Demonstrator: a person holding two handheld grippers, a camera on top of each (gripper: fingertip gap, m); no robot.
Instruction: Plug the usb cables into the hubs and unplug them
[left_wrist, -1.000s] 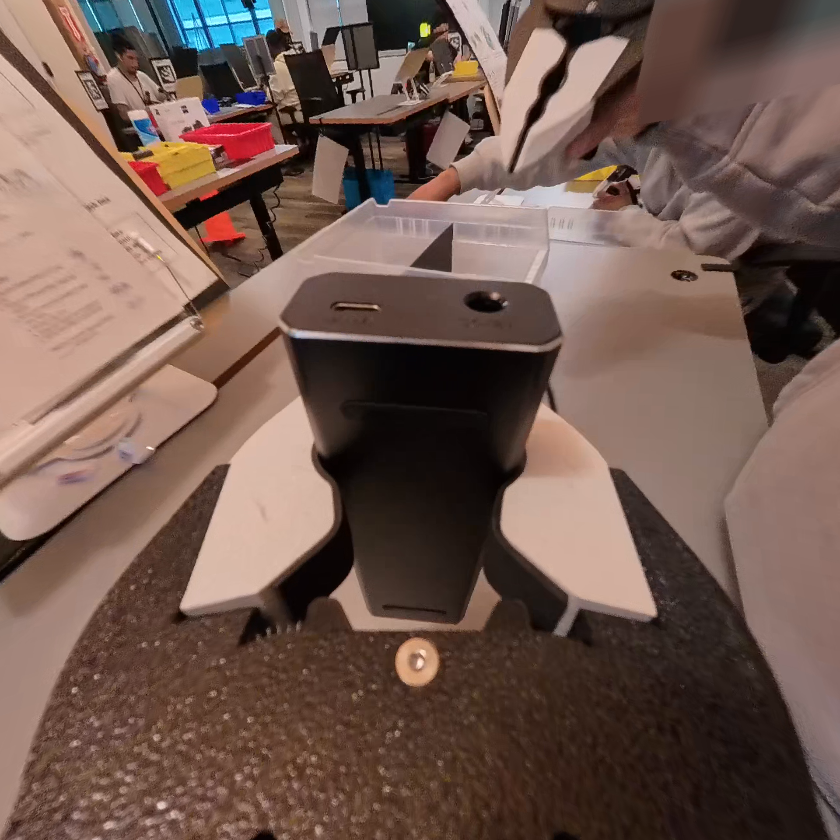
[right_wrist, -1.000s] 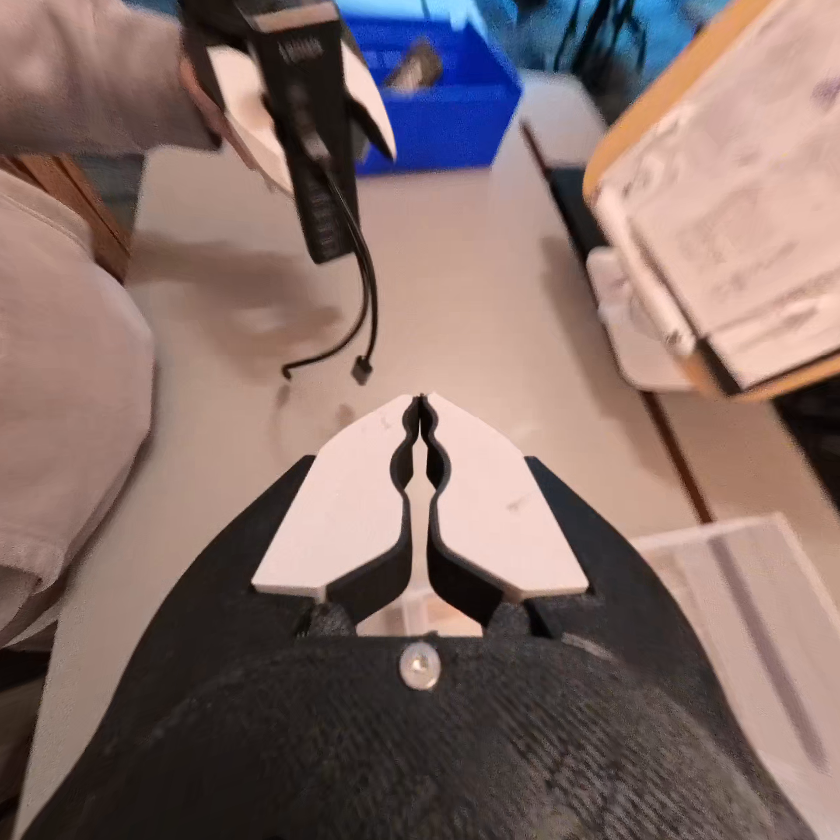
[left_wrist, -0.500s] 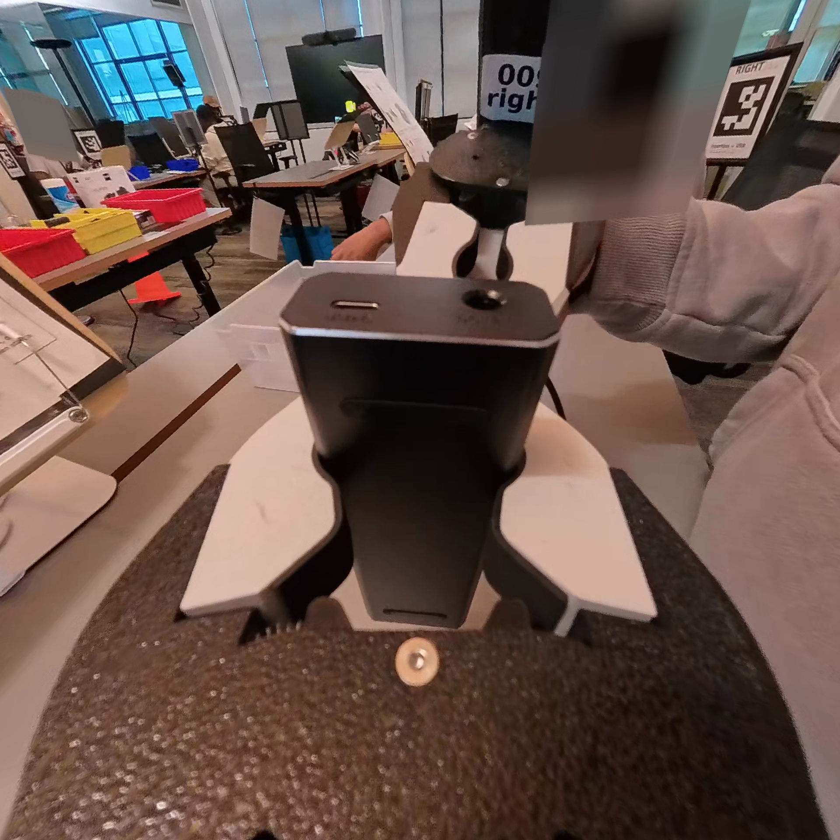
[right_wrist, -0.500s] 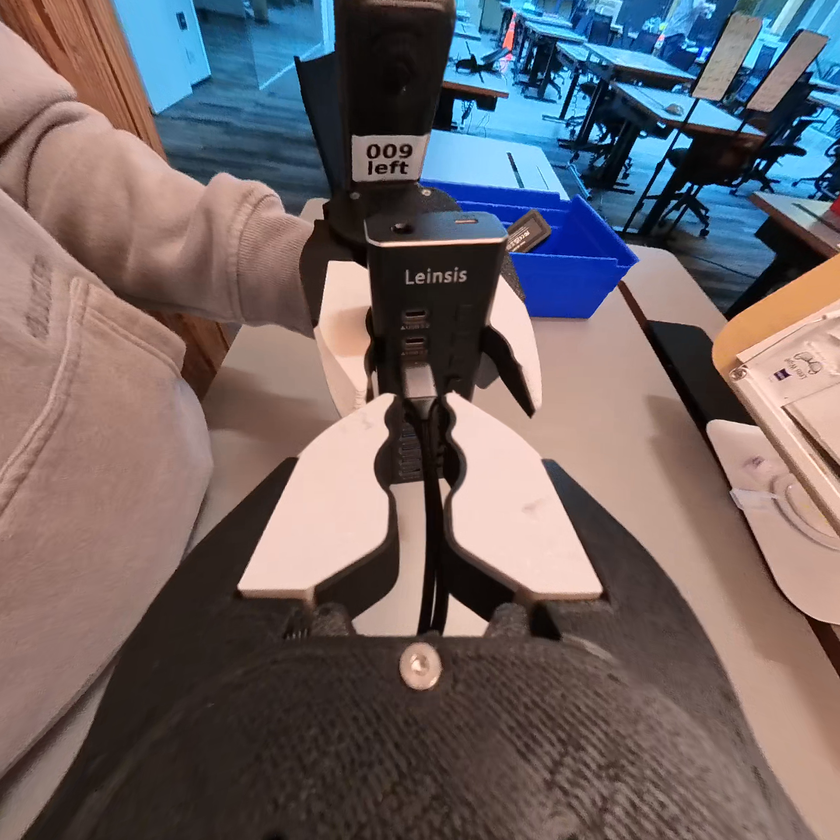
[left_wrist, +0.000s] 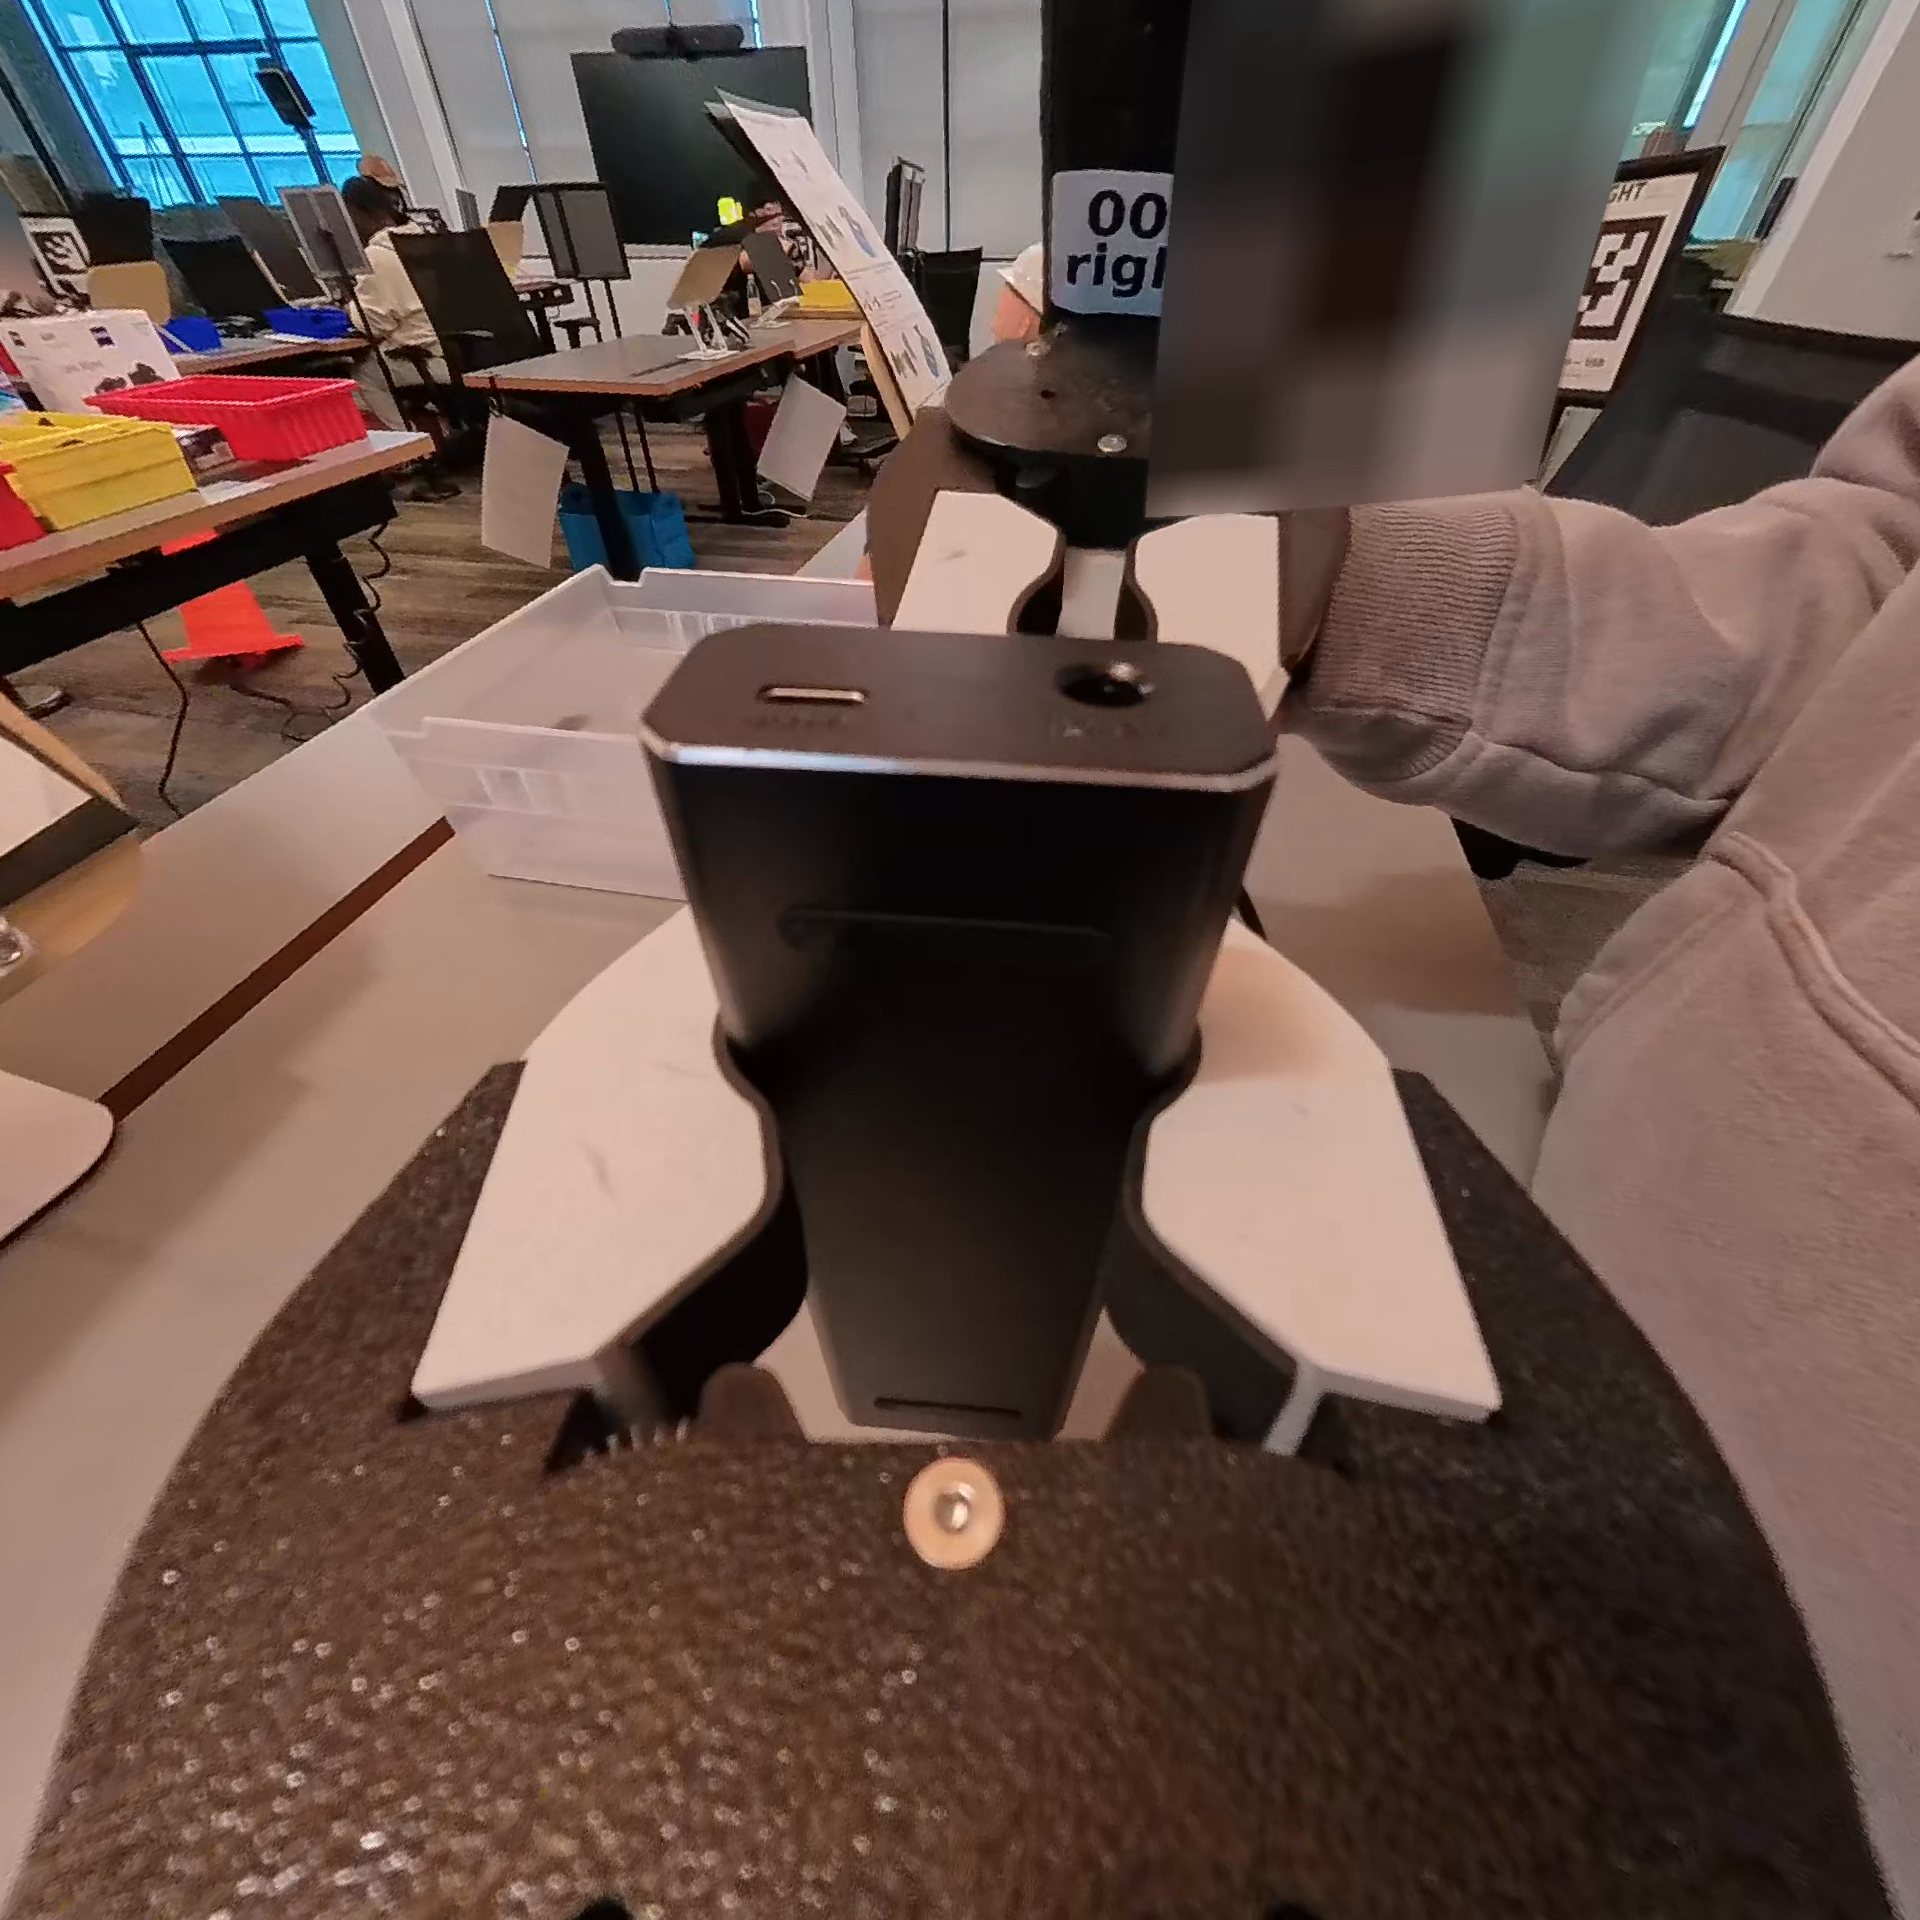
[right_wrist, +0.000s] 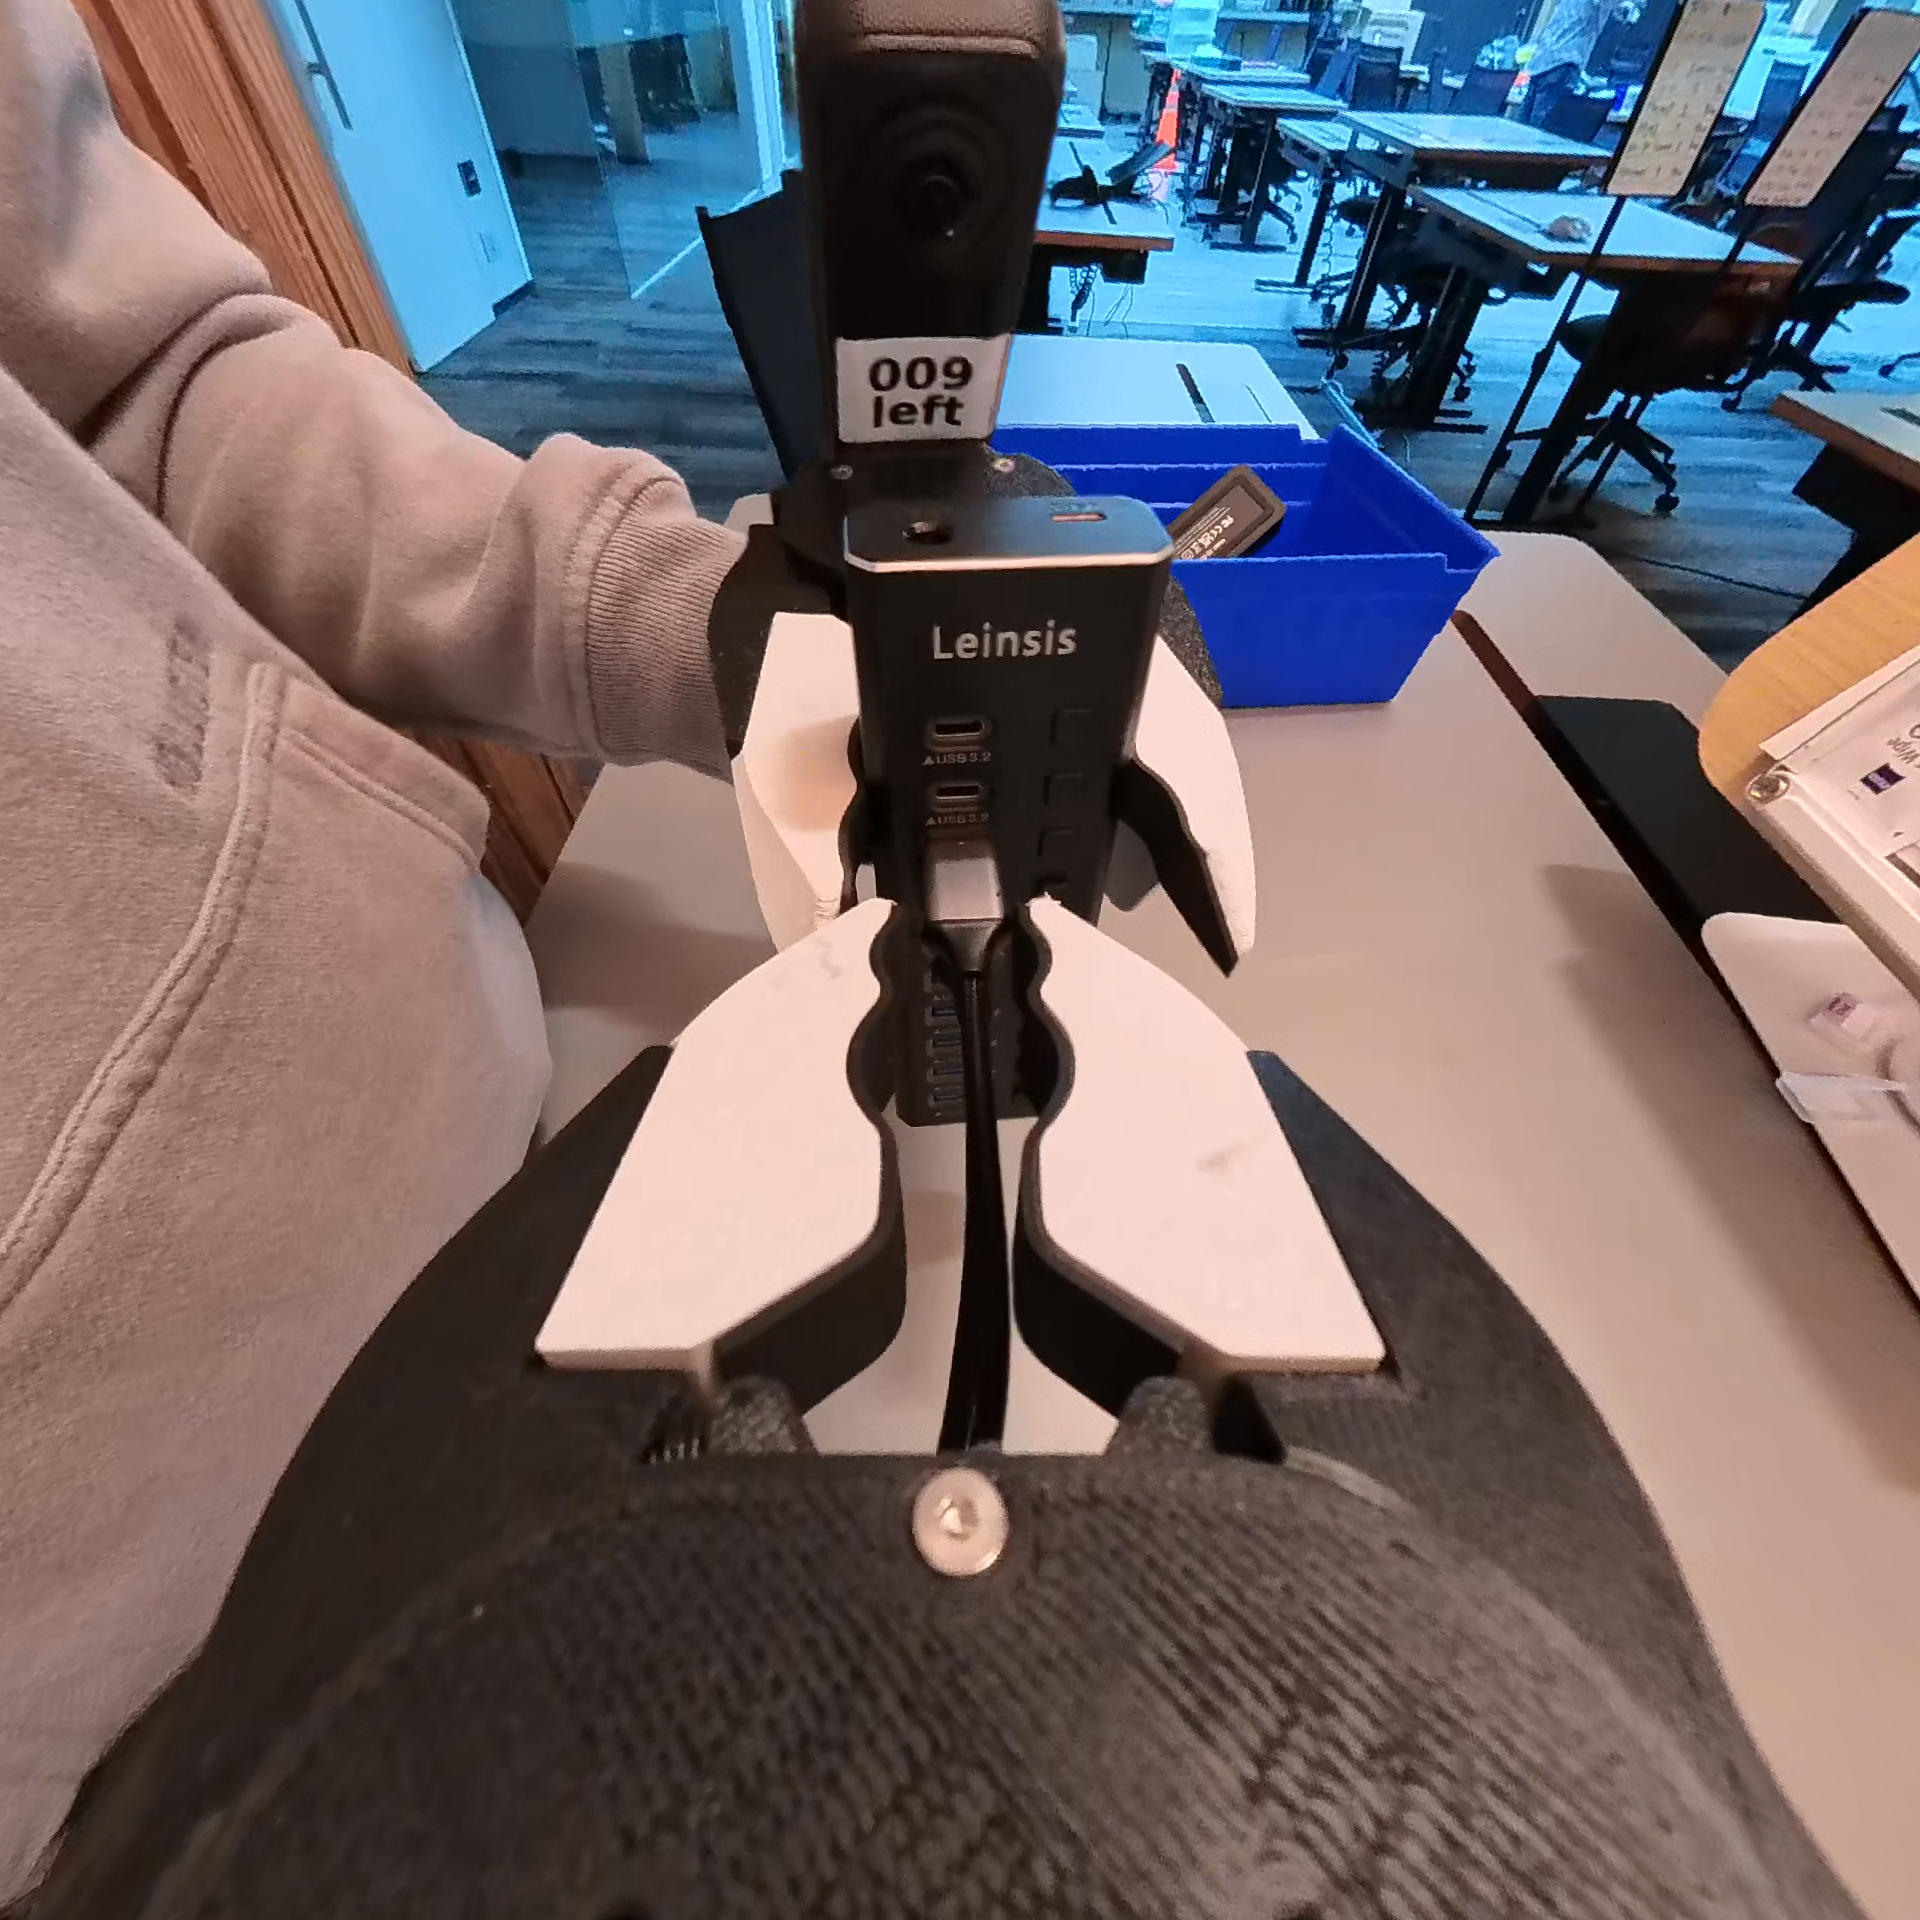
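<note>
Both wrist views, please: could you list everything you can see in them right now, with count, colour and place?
USB hub: one, black, upright, clamped in the left gripper.
USB cable: one, black with grey plug, plugged into the hub's front, running down between the right gripper's fingers.
Blue bin: one, behind the hub, holding a dark device.
Clear tray: one, translucent white, on the table beyond the hub.
Table: one, light grey.
Document stand: one, wooden-edged, at the table's right side.
Left gripper: white fingers, shut on the hub.
Right gripper: white fingers, open around the plug.
Sleeves: grey.
</note>
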